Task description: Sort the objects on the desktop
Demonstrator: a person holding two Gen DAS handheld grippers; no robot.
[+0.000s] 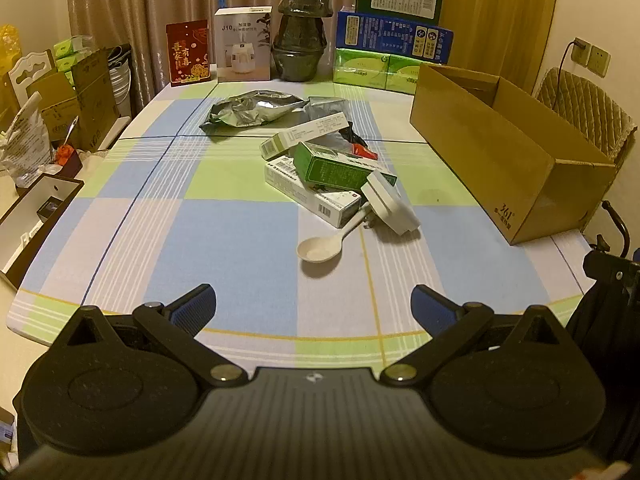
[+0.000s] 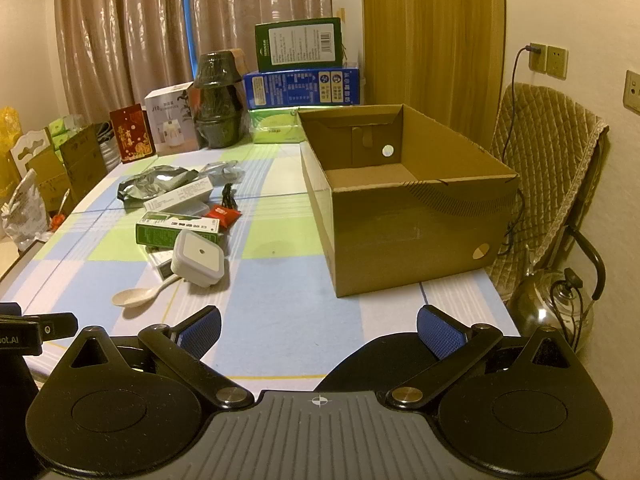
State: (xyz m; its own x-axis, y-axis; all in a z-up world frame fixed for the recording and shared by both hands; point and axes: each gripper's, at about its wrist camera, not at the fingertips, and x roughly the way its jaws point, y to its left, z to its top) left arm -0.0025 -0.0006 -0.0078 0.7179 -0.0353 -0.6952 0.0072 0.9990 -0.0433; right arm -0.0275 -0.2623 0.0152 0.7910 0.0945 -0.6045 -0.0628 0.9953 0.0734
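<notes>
A pile lies mid-table: a cream spoon (image 1: 320,249) (image 2: 138,295), a white square plug adapter (image 1: 390,204) (image 2: 198,258), a green box (image 1: 340,168) (image 2: 176,232), white cartons (image 1: 308,196), a red packet (image 2: 222,216) and a silver foil bag (image 1: 252,110) (image 2: 156,184). An open brown cardboard box (image 1: 504,160) (image 2: 400,216) stands to the right, with nothing visible inside. My left gripper (image 1: 314,304) hangs open over the near table edge, short of the spoon. My right gripper (image 2: 319,328) is open too, near the box's front corner. Neither holds anything.
The checked tablecloth (image 1: 224,240) covers the table. Along the far edge stand a dark pot stack (image 1: 302,32), a white product box (image 1: 242,44), a red card (image 1: 188,54), tissue packs and stacked blue and green boxes (image 1: 394,36). A quilted chair (image 2: 548,184) and a metal kettle (image 2: 548,312) sit at the right.
</notes>
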